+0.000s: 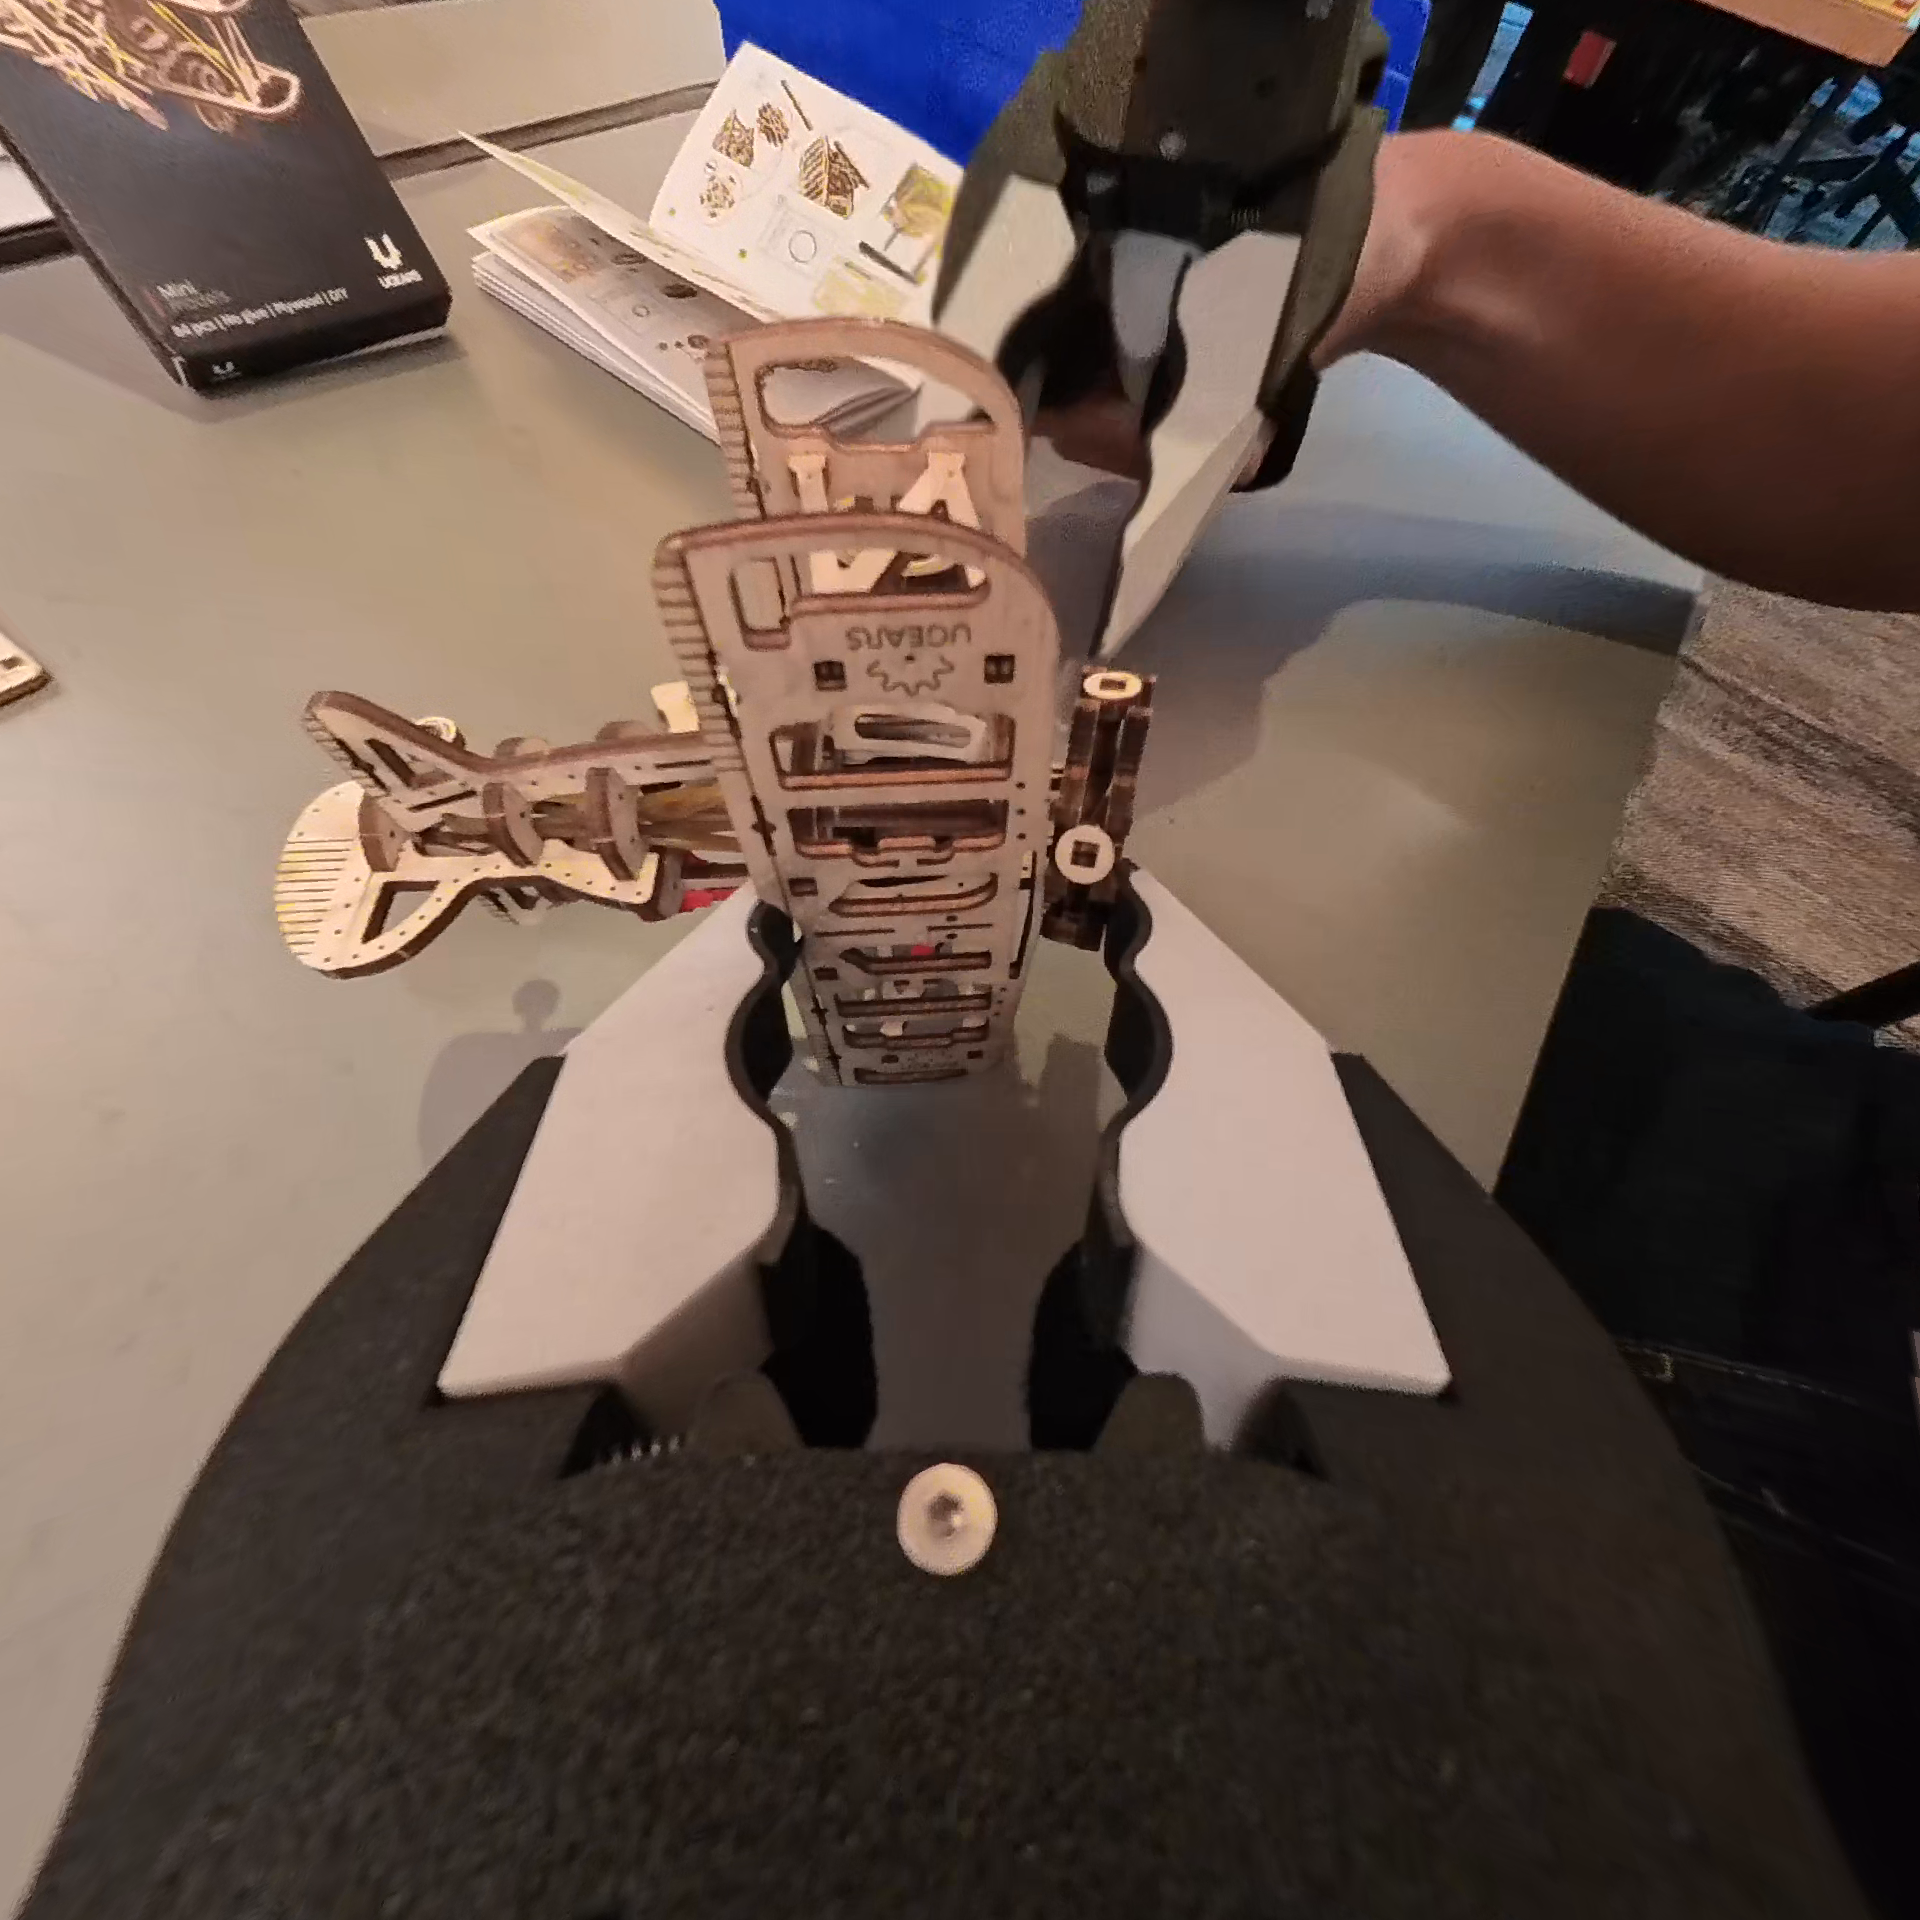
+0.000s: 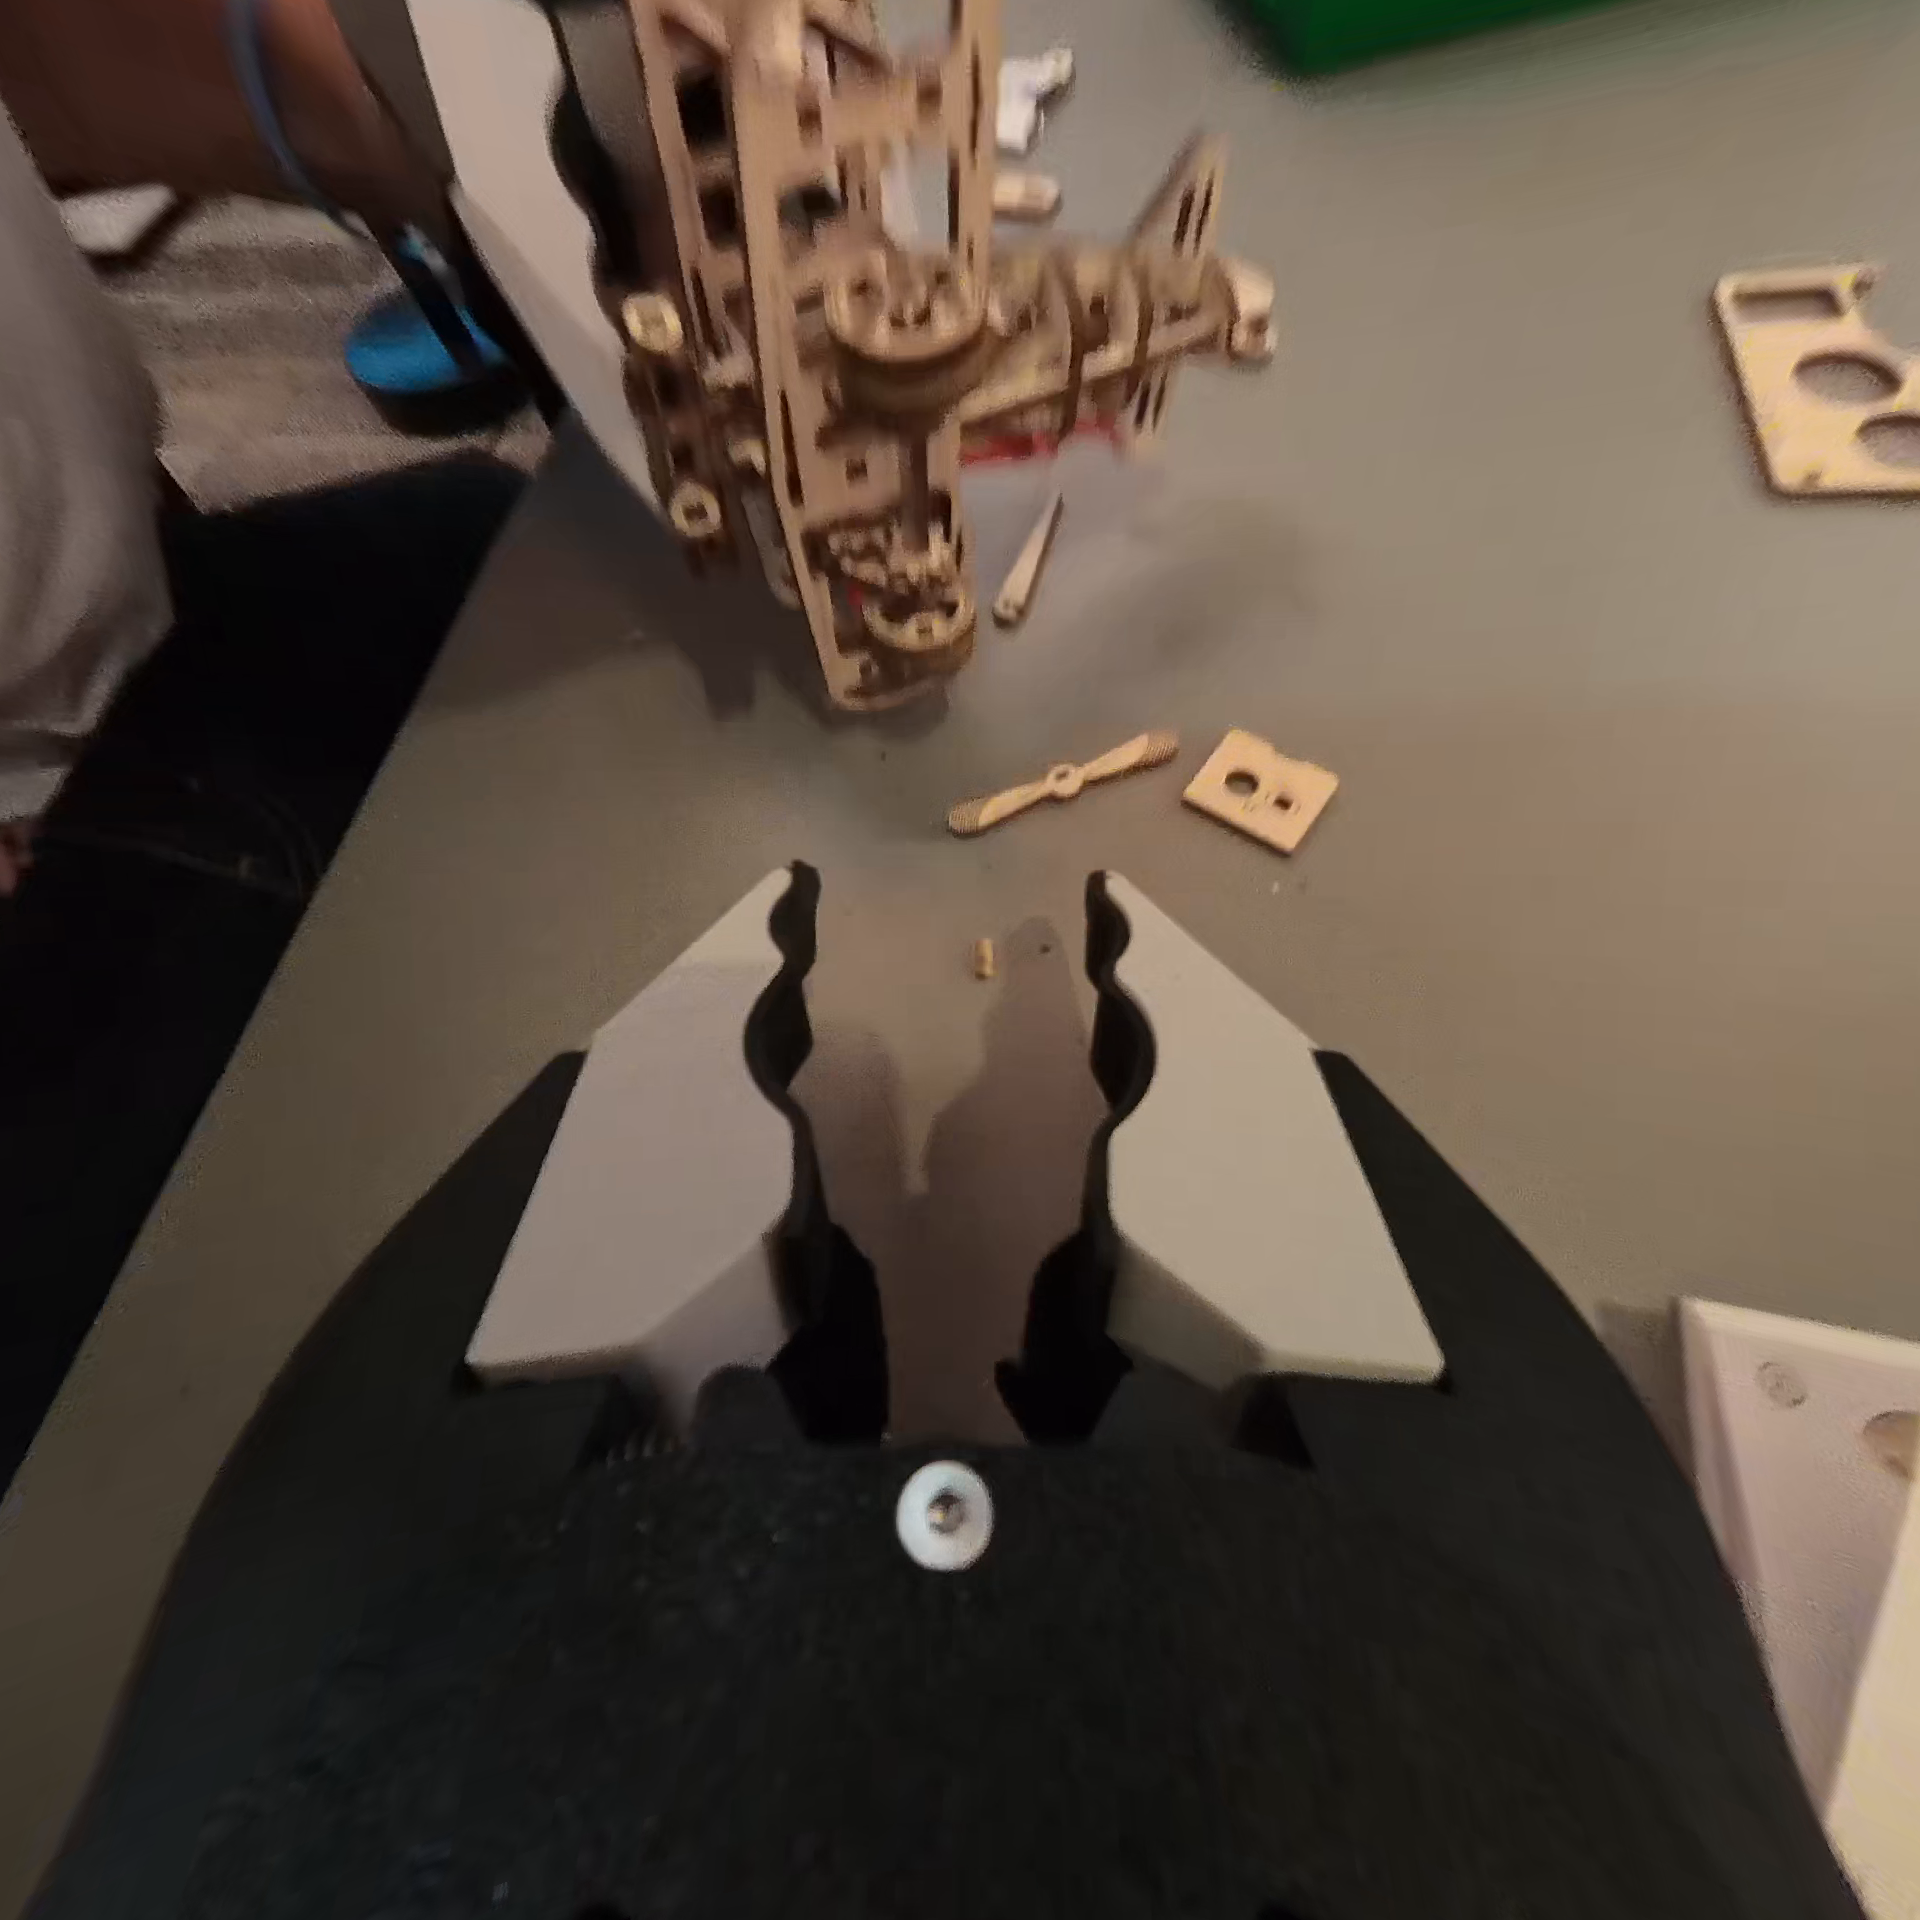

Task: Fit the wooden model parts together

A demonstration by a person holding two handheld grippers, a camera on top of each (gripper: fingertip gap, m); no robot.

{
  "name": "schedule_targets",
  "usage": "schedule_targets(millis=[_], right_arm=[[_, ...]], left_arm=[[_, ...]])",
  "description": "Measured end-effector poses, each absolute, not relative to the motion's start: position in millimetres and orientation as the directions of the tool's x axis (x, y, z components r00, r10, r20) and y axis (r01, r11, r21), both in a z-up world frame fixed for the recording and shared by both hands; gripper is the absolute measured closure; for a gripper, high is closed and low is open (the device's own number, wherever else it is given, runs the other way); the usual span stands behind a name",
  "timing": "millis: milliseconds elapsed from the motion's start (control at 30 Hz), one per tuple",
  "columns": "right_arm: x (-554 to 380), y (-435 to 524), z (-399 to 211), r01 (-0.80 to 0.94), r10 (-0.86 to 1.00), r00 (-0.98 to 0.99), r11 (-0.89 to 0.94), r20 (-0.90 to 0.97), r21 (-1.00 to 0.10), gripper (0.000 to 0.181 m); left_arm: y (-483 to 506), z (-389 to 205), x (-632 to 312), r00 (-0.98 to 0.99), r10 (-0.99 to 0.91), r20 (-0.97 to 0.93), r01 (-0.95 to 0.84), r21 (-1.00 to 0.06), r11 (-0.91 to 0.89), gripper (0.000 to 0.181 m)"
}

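The wooden biplane model [image 1: 894, 790] stands on one wing tip on the grey table, tail [image 1: 364, 831] pointing left. My left gripper [image 1: 945, 935] is shut on the lower end of its wings. In the right wrist view the model [image 2: 831, 364] is blurred at the upper left, with a left gripper finger [image 2: 520, 260] behind it. My right gripper [image 2: 948, 894] is open and empty, low over the table in front of the model; it also shows above and behind the model in the left wrist view [image 1: 1101, 457]. A wooden propeller [image 2: 1060, 779], a small square plate [image 2: 1259, 790] and a tiny pin [image 2: 982, 956] lie just ahead of it.
A black kit box [image 1: 208, 187] and an open instruction booklet [image 1: 727, 239] lie at the back of the table [image 1: 208, 1143]. A thin wooden stick [image 2: 1029, 561] lies by the model. A punched-out wooden sheet [image 2: 1829, 384] lies at the right, a white sheet [image 2: 1808, 1507] at the lower right. The table edge [image 2: 416, 779] runs along the left.
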State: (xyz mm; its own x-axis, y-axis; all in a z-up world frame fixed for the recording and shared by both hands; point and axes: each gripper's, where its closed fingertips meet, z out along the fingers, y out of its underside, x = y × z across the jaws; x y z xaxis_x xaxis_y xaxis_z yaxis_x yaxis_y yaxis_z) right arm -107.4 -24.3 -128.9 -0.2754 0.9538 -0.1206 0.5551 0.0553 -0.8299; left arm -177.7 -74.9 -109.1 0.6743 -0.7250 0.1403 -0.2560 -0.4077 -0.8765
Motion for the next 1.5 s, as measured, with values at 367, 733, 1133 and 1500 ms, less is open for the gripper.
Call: schedule_targets(millis=[367, 733, 1133, 1500], right_arm=[[-116, -72, -115, 0.418, 0.975, -0.191, -0.027, -0.117, -0.908, 0.129], [-123, -100, -75, 0.212, 0.975, -0.223, 0.030, -0.018, -0.977, 0.116], [-126, -104, -72, 0.206, 0.963, -0.245, -0.060, -0.111, -0.977, 0.125], [-124, -99, -43, 0.121, 0.960, -0.222, -0.144, -0.168, -0.982, 0.139]], left_arm=[[-101, -95, -183, 0.656, -0.731, -0.188, -0.454, -0.872, -0.183, 0.124], [-108, -88, -171, 0.514, -0.608, -0.605, -0.709, -0.698, 0.095, 0.124], [-108, -81, -166, 0.516, -0.575, -0.635, -0.704, -0.696, 0.137, 0.124], [-110, -36, -165, 0.698, -0.684, -0.210, -0.259, -0.965, 0.031, 0.124]])
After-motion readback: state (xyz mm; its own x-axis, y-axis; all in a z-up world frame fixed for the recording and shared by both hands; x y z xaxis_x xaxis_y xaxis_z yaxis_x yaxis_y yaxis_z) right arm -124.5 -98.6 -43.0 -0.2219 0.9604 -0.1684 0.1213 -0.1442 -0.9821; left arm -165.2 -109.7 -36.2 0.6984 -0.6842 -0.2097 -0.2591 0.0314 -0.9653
